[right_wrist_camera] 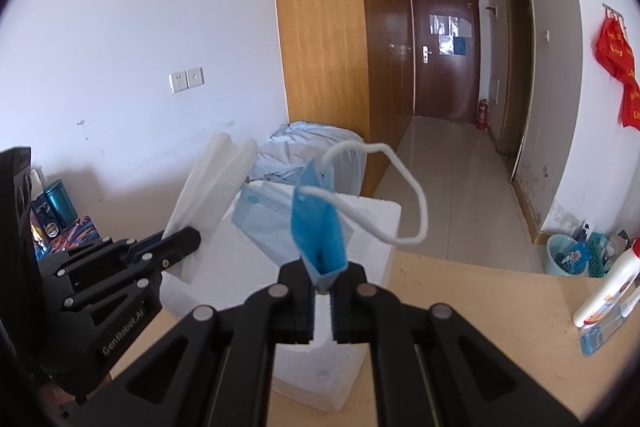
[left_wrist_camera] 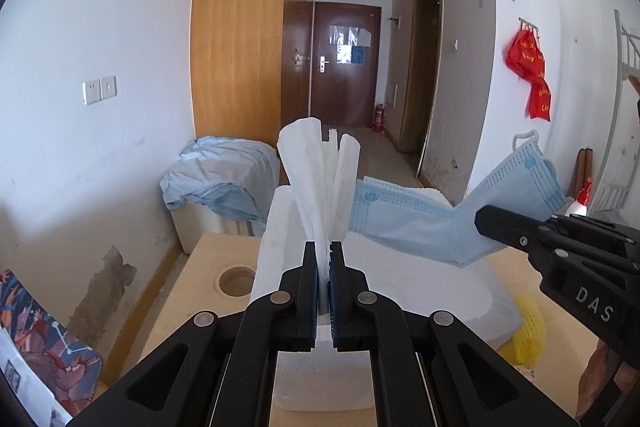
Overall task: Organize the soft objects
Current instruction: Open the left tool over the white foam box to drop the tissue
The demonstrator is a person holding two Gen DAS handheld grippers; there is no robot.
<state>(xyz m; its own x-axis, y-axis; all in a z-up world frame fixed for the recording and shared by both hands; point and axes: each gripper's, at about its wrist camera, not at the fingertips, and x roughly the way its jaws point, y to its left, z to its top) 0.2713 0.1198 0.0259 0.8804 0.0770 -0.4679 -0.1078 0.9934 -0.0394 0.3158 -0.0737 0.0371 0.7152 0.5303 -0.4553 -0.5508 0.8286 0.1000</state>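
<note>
White foam box [left_wrist_camera: 420, 283] on wooden table [left_wrist_camera: 188, 307]. Blue face mask [left_wrist_camera: 440, 211], pinched in closed right gripper [right_wrist_camera: 324, 287], draped above box. White tissue [left_wrist_camera: 316, 179], clamped upright in closed left gripper [left_wrist_camera: 324, 255], over box.

Blue face mask [right_wrist_camera: 318, 227]; white tissue [left_wrist_camera: 316, 179]; yellow foam net [left_wrist_camera: 528, 331].
</note>
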